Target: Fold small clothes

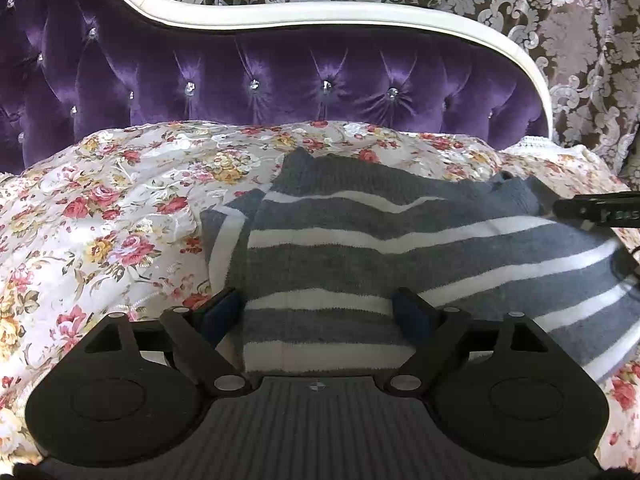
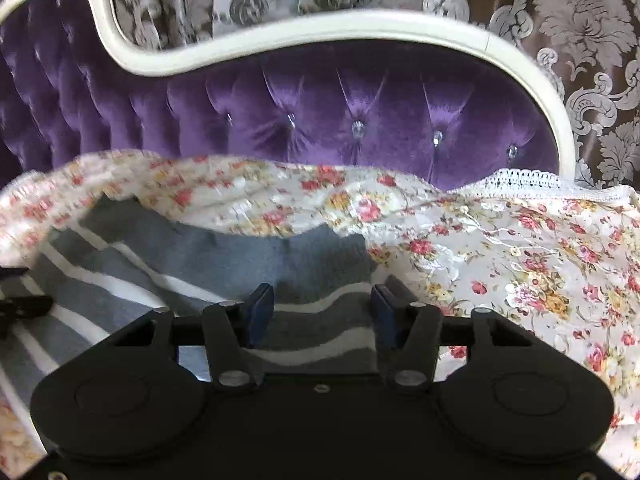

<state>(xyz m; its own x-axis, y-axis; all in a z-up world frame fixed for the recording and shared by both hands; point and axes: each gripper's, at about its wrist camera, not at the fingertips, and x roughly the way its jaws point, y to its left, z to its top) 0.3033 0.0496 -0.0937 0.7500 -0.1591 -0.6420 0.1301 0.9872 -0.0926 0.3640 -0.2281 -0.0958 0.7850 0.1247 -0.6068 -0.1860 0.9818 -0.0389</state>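
Right now the striped grey sweater [image 1: 400, 248] lies spread on the floral bedspread [image 1: 100, 208], ahead of and between both pairs of fingers, with the purple tufted headboard [image 1: 280, 80] beyond it.

On the left gripper [image 1: 320, 312], the fingers [image 1: 222, 312] stand wide apart, one on each side of a folded strip of the knit. That strip runs between them, but the blue pads do not appear to press it, so I judge this grip to be loose and holding nothing. Such a wide stance suits either letting a fold settle or lining up around the near hem.

For the right gripper [image 2: 320, 312], the fingers [image 2: 260, 312] are roughly half open, straddling a rippled band of the same sweater. Cloth sits in the gap and reaches close to both pads; whether they pinch it I cannot tell, since the view is blurred. Just past these fingers, a lifted edge of bedspread overlaps the garment's far side.

Both tools sit at the near edge, probably because a fold is easiest to carry from two points along one hem. A dark part of the other tool shows at the far right of the left view.
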